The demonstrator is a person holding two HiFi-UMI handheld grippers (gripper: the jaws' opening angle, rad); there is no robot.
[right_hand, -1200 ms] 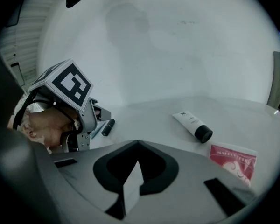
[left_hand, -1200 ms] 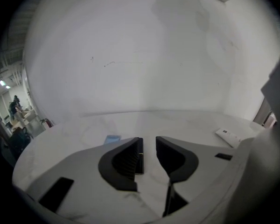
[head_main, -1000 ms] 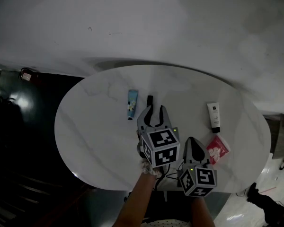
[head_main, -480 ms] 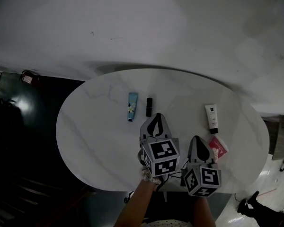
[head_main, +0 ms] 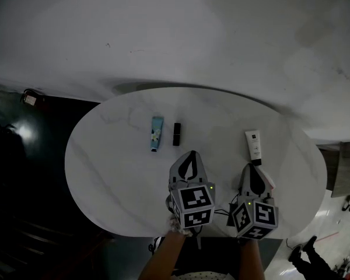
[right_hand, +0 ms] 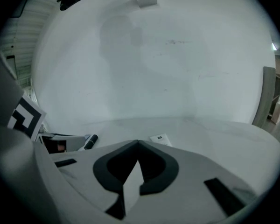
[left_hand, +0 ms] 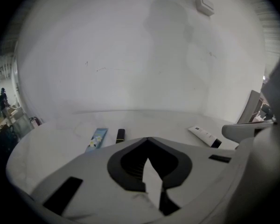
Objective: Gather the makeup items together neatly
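Note:
On the round white table (head_main: 105, 168) a blue tube (head_main: 156, 133) (left_hand: 97, 139) and a black lipstick (head_main: 177, 133) (left_hand: 120, 135) lie side by side at the left of centre. A white tube with a black cap (head_main: 253, 147) (left_hand: 203, 136) (right_hand: 160, 139) lies to the right. My left gripper (head_main: 189, 155) (left_hand: 147, 138) hovers short of the lipstick; its jaws have just been closing and now meet with nothing between them. My right gripper (head_main: 254, 169) (right_hand: 138, 142) is shut and empty just short of the white tube's cap. It covers most of the red packet.
A pale wall rises behind the table. Dark floor and black furniture (head_main: 23, 156) lie to the left, and the table's near edge (head_main: 163, 235) runs under my hands. The left gripper's marker cube (right_hand: 25, 118) shows at the left of the right gripper view.
The left gripper's jaws went from open to shut, with nothing in them. Both grippers drew back toward the near edge, away from the lipstick, and the right one now hides the red packet.

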